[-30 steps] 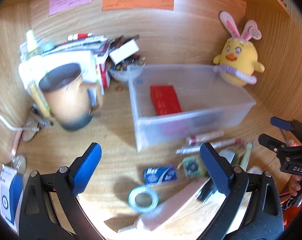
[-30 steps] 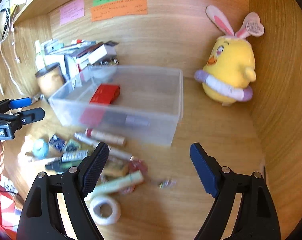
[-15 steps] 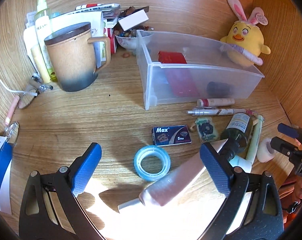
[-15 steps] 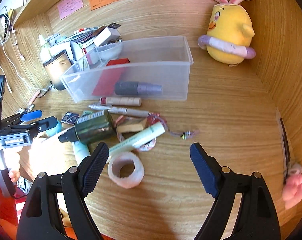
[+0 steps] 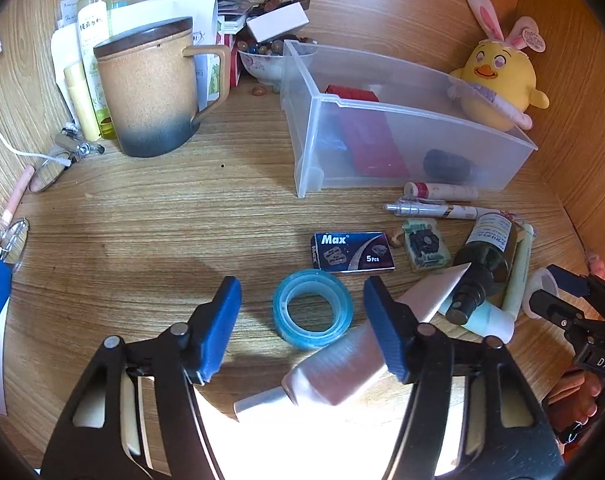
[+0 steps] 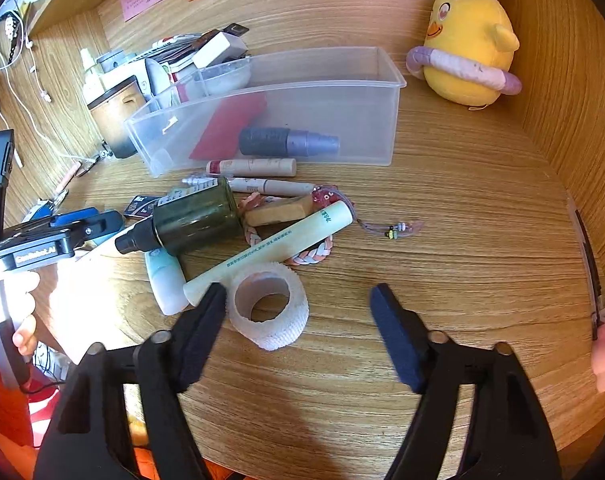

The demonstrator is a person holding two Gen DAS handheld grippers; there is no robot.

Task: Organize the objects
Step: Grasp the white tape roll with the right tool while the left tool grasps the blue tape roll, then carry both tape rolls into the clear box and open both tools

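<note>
In the left wrist view my left gripper point(image 5: 302, 300) hangs low over the wooden desk. Its jaws are closing, with a blue tape roll point(image 5: 312, 280) lying flat between them, and the pads stand off it. In the right wrist view my right gripper point(image 6: 298, 296) is closing too. A white tape roll point(image 6: 278, 330) sits between its jaws against the left finger, well apart from the right one. Beyond them stands a clear plastic bin point(image 5: 422, 116) point(image 6: 362, 120), which holds a red box point(image 5: 374, 148) and a grey bottle point(image 6: 286, 142).
A blue Max box point(image 5: 352, 251), a dark green bottle point(image 6: 198, 216), a pale green tube point(image 6: 278, 248), a silver tube point(image 5: 362, 352) and pens lie in front of the bin. A mug point(image 5: 150, 92) and papers stand back left, a yellow plush chick point(image 6: 466, 44) back right. Wooden walls enclose the desk.
Both grippers have sunk toward the desk and tilted down. Their jaws have narrowed. Each tape roll now lies between a pair of jaws.
</note>
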